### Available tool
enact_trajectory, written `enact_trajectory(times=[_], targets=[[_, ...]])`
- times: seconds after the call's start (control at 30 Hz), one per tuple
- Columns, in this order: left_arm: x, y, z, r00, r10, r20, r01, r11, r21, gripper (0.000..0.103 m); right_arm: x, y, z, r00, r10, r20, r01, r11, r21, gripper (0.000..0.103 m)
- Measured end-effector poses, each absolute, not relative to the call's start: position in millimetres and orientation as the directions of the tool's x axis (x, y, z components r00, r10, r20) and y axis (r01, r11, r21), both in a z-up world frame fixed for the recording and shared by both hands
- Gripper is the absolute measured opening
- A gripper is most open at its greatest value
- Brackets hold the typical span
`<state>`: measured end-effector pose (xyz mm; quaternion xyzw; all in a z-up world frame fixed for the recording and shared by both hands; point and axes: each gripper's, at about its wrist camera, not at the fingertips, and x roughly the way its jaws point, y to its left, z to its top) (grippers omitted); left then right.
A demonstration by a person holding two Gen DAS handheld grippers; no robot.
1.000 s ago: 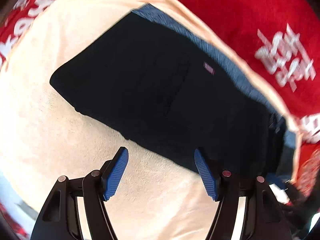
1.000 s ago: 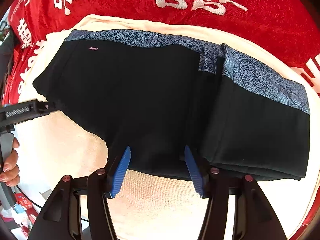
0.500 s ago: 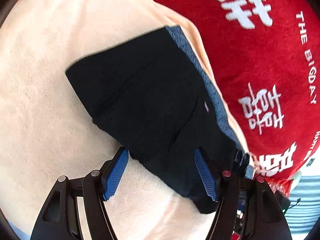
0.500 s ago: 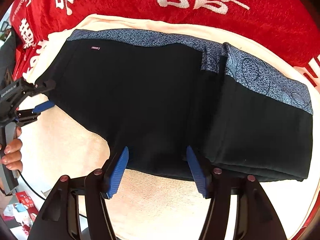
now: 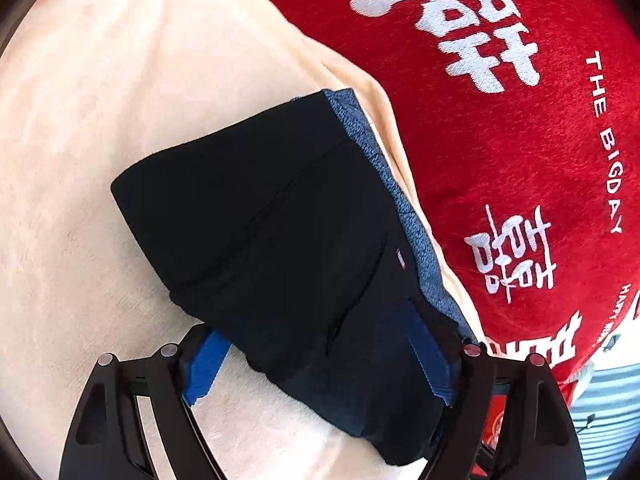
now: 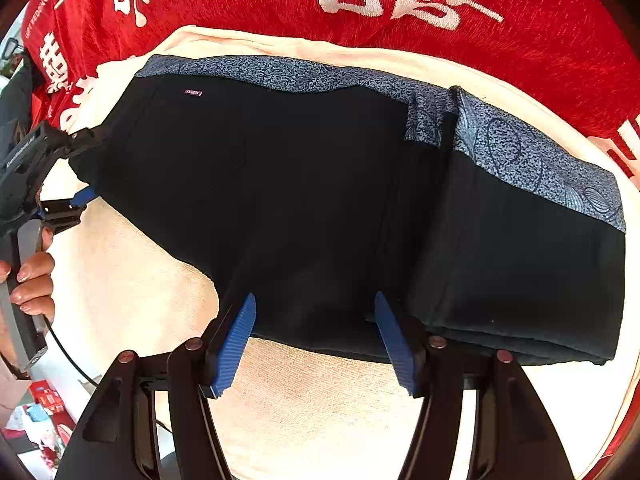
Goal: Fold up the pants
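Right wrist view, folded black pants [image 6: 320, 200] lying crosswise, patterned waistband [image 6: 304, 74] far side.

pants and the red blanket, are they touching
Apart. In the right wrist view a strip of cream towel runs between the pants and the red blanket along the whole waistband.

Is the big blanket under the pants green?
No, the blanket beyond the black pants is red with white writing.

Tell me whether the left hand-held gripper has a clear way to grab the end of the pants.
Probably yes. The left hand-held gripper already straddles the near corner of the black pants, its jaws just opened wider, and nothing lies between them and the fabric.
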<state>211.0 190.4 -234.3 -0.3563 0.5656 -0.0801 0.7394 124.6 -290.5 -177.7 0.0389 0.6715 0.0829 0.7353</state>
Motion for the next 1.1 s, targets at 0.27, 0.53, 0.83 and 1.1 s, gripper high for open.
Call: enact_trajectory(times=[0.27,0.53,0.83,1.1], targets=[[231,178,-242,0.381,-0.517,-0.766,-0.271,0.73,-0.628,0.087,124,-290,-178,0.09,0.18,-0.98,-0.072,0.982,0.174,0.066],[237,146,-225,0.348,-0.263,-0.9,-0.226,0.908,-0.352,0.037,127,-294,-171,0.084,0.201,-0.976,-0.06,0.979,0.197,0.066],[202,45,-173,0.537,-0.054,-0.842,0.226,0.971,0.082,0.034,187,-308,-109,0.12,0.371,-0.921,-0.002,0.928,0.373,0.068],[185,20,-165,0.601,-0.003,-0.799,0.325,0.914,0.241,0.034,298,-203,-71,-0.061,0.542,-0.838,-0.199,0.816,0.543,0.086]])
